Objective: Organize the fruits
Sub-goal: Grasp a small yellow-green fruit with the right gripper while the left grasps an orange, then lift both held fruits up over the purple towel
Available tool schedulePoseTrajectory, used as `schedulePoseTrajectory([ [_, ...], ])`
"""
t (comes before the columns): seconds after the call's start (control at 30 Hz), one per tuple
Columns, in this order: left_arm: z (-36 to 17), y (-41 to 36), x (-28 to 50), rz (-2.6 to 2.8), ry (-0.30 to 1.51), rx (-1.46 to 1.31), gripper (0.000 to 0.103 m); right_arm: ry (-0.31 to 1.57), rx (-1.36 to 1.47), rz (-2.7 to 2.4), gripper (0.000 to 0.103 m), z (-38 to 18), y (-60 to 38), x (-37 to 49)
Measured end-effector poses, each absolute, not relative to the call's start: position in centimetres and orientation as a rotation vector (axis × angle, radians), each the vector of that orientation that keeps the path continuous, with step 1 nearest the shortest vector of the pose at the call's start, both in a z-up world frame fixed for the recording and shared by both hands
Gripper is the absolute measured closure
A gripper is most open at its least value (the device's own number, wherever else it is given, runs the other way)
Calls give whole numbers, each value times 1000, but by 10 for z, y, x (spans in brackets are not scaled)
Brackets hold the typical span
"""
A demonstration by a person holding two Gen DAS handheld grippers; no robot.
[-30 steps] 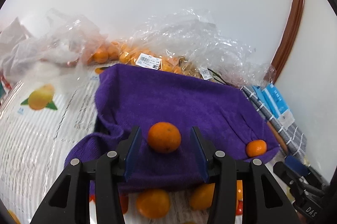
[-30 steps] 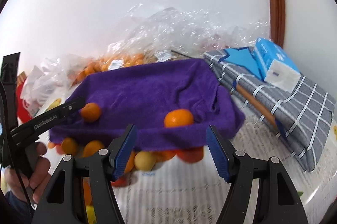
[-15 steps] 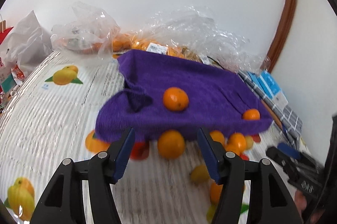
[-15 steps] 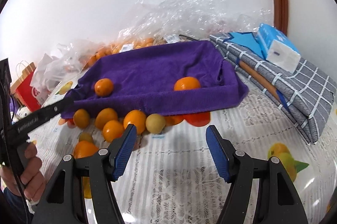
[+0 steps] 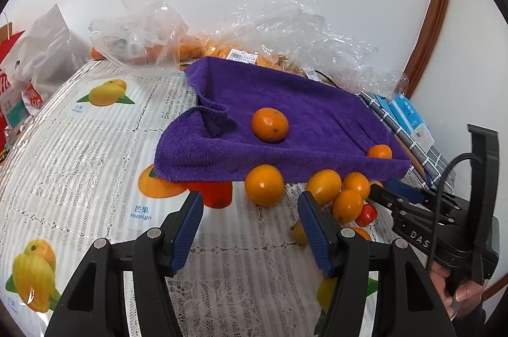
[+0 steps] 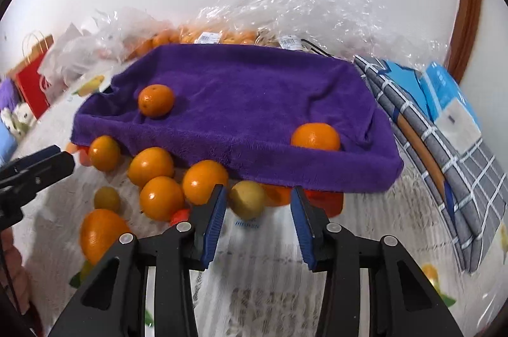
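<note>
A purple towel [image 5: 301,115] drapes a raised tray, with one orange [image 5: 270,124] near its middle and another [image 5: 379,151] at its right corner. Several loose oranges [image 6: 162,197] and a red fruit [image 5: 216,194] lie on the table along the towel's front edge. My left gripper [image 5: 250,203] is open and holds nothing; an orange [image 5: 264,184] rests just beyond its tips. My right gripper [image 6: 258,197] has its jaws closing around a yellowish fruit [image 6: 247,199]. A gap still shows beside the right pad.
Clear plastic bags [image 5: 285,29] holding more oranges crowd the back by the wall. A grey checked cloth [image 6: 444,130] with blue packets lies at the right. A red paper bag [image 6: 31,76] and a white bag [image 5: 41,51] stand at the left.
My left gripper has pulled back from the orange on the towel and its jaws have widened. My right gripper has dipped closer to the loose fruit and its jaws have narrowed.
</note>
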State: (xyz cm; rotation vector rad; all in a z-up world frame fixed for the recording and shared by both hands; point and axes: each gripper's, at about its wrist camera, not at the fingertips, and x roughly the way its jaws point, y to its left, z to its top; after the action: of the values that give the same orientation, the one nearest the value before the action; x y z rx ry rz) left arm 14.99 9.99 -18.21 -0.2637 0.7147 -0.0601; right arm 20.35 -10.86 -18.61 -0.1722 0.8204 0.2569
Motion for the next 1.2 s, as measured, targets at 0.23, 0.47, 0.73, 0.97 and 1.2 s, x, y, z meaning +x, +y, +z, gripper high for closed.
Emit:
schedulePoseTrajectory([
  [0.23,-185,101,153,-66,728,-276,43,833,-149,286,76,-189,-115,204],
  [0.47,-190,101,176,-86,778,-305,44,790,-55,196,76,-182,-148,197],
  [0.73,-198,93,192,-124,819,-309,71,766,-30,216,76,-178,-151,192],
  [0.97,-184,97,172,-118,702,-318,70,711,16,206,76,-171,-158,186],
  [1.2,-173,96,167,-84,630,-289,70,660,38,191,76,-165,-162,181],
])
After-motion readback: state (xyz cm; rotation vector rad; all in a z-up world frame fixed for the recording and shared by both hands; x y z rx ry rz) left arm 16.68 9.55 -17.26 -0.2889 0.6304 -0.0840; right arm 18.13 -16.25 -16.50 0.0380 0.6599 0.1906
